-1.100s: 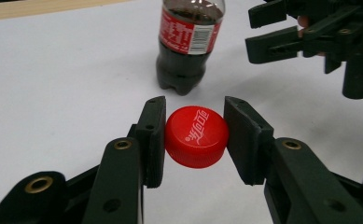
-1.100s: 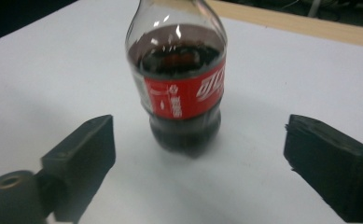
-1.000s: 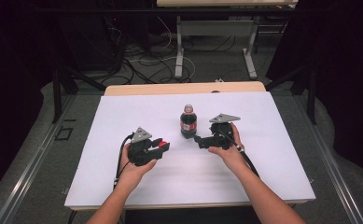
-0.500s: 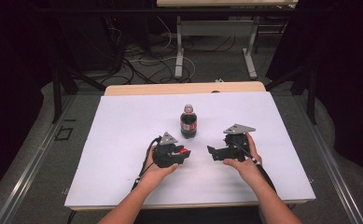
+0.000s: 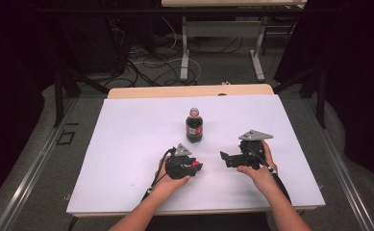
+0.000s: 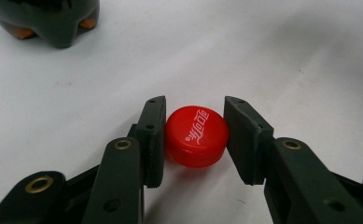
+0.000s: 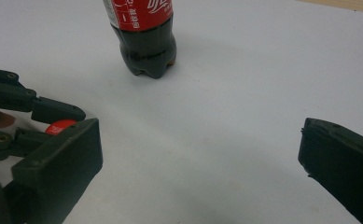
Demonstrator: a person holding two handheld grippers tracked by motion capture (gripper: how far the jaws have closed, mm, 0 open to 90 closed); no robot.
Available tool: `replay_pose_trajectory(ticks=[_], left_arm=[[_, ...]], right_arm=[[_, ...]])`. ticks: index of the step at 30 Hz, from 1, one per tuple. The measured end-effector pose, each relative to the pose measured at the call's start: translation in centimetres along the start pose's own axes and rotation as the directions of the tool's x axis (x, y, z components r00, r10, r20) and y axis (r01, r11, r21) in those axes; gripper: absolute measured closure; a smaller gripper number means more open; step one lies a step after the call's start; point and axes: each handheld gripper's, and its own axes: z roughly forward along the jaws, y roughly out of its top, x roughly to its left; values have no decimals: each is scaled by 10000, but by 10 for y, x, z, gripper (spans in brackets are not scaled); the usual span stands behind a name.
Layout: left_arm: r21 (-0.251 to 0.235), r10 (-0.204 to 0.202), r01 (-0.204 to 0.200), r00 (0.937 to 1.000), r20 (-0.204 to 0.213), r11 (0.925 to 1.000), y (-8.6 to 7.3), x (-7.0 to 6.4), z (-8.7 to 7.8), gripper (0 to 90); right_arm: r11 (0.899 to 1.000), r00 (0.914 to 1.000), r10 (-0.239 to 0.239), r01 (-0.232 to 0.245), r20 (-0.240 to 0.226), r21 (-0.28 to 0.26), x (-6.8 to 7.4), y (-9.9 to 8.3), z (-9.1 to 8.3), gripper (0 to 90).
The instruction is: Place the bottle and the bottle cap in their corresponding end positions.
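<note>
Jaws of the left gripper (image 6: 194, 140) stand on either side of a red bottle cap (image 6: 197, 136); the left jaw touches the cap's side, while a thin gap seems to show at the right jaw, so whether the cap is truly clamped cannot be told. The cap lies top-up on the white bench (image 5: 127, 144). Jaws of the right gripper (image 7: 200, 154) are spread wide apart with nothing between them.

Seen from above, the left gripper (image 5: 194, 166) sits near the bench's front edge, pointing toward 3 o'clock. The right gripper (image 5: 225, 158) lies near it at 3 o'clock, pointing back toward 9 o'clock. The two jaw sets face each other, apart.

The cola bottle (image 5: 194, 126) stands upright at 12 o'clock from the left gripper, near the bench's centre, uncapped, with dark liquid and a red label.
</note>
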Motion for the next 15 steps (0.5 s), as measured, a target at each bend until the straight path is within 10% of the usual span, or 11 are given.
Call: replay_pose_trajectory(ticks=[15], left_arm=[[-7, -22, 22, 10000, -10, 10000, 0, 0, 0, 538]], right_arm=[[9999, 9999, 132, -132, -71, 6, -1, 0, 0, 0]])
